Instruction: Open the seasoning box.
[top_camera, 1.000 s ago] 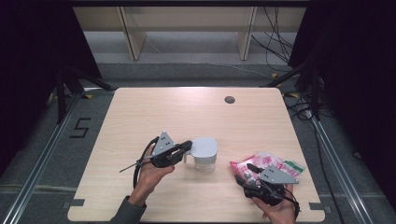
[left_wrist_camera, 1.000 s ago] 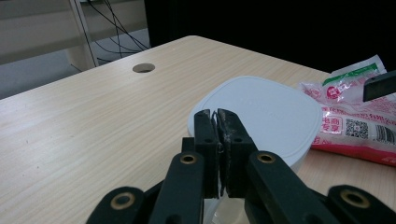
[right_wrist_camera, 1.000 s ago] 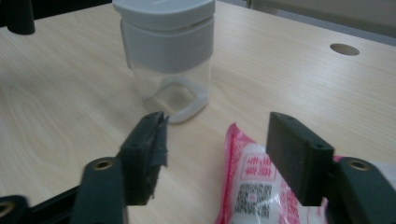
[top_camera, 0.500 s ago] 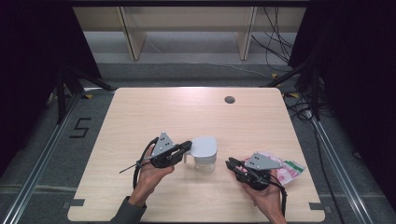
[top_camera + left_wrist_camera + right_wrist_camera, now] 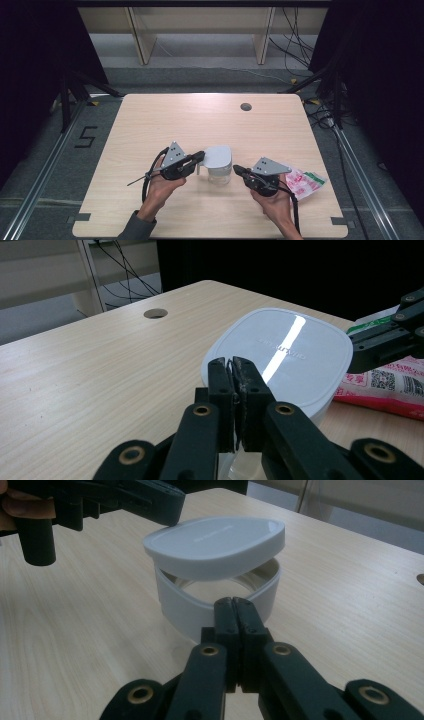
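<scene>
A white tub (image 5: 220,176) stands on the table between my two grippers. Its white lid (image 5: 218,156) hangs tilted just above it, off the rim (image 5: 260,582). My left gripper (image 5: 200,156) is shut on the lid's (image 5: 285,355) near edge, jaws (image 5: 232,365) pinching the rim. My right gripper (image 5: 236,170) has just been closing and is now shut with nothing between its jaws. Its tips (image 5: 233,602) sit right against the tub's wall (image 5: 185,610). The lid (image 5: 215,542) floats above, with the left gripper (image 5: 150,500) at its far end.
A pink and green snack packet (image 5: 306,183) lies on the table behind my right hand, also visible beyond the lid (image 5: 385,385). A round cable hole (image 5: 245,106) sits near the table's far edge. The wooden tabletop (image 5: 165,120) stretches wide on the far side.
My right hand has moved left, off the snack packet and up to the tub. The left hand and the lid have stayed where they were.
</scene>
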Demonstrator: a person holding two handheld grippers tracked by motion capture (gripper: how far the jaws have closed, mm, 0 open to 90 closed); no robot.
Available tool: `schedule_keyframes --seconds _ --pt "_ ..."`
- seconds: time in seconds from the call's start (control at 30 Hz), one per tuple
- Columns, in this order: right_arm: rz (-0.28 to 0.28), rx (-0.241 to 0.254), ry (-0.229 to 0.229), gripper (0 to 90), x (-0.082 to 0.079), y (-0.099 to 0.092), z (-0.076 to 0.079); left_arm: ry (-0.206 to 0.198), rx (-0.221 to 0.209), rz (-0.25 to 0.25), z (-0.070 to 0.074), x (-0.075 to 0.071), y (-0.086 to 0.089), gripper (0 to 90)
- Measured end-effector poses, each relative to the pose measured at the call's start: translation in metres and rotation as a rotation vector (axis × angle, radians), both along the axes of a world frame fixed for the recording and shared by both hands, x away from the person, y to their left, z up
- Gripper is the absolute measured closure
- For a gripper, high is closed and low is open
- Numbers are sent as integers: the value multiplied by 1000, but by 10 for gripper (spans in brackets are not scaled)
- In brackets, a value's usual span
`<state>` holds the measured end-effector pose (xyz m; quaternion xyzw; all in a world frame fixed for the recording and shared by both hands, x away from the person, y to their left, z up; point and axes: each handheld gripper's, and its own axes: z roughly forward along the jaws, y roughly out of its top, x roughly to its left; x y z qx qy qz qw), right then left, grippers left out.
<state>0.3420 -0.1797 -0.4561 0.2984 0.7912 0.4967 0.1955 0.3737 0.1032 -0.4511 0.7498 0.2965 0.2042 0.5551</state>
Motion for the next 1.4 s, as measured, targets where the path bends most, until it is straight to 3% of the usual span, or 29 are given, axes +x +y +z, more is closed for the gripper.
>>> schedule_keyframes --seconds 0.17,0.33,0.43,0.53,0.6,0.77,0.93,0.97,1.03,1.07,1.17,1.2,1.23,1.37,1.4 --pt "-9 -14 11 900 2 4 1 -1 2 -1 0 0 0 868" --pt "1 -12 -21 900 5 7 4 1 -1 -1 0 0 1 867" --pt "0 1 15 900 4 9 7 1 0 -1 0 0 1 865" --pt "0 2 -23 900 5 11 10 1 1 3 -1 1 2 862" --pt "5 -4 -5 900 4 13 13 4 -3 4 -1 1 3 846" --pt "17 -1 -22 900 6 17 17 20 -25 13 1 -1 17 762" --pt "15 7 -14 900 7 23 17 19 16 -12 3 -12 30 635" --pt "13 6 -40 900 8 25 17 25 19 -12 3 -14 31 608" --pt "22 -1 -46 900 8 27 19 32 35 -18 2 -16 34 546" --pt "28 -2 -27 900 7 28 19 34 40 -21 2 -17 35 530" --pt "31 -6 -51 900 8 32 20 41 55 -27 -1 -22 36 462" --pt "32 2 -57 900 8 34 20 33 78 -38 -2 -23 38 445" --pt "37 2 -30 900 7 35 21 45 90 -35 -4 -25 39 429" --pt "41 10 -31 900 7 40 23 64 96 -18 -12 -29 46 393" --pt "53 11 -61 900 9 41 24 77 84 -6 -14 -30 47 384"
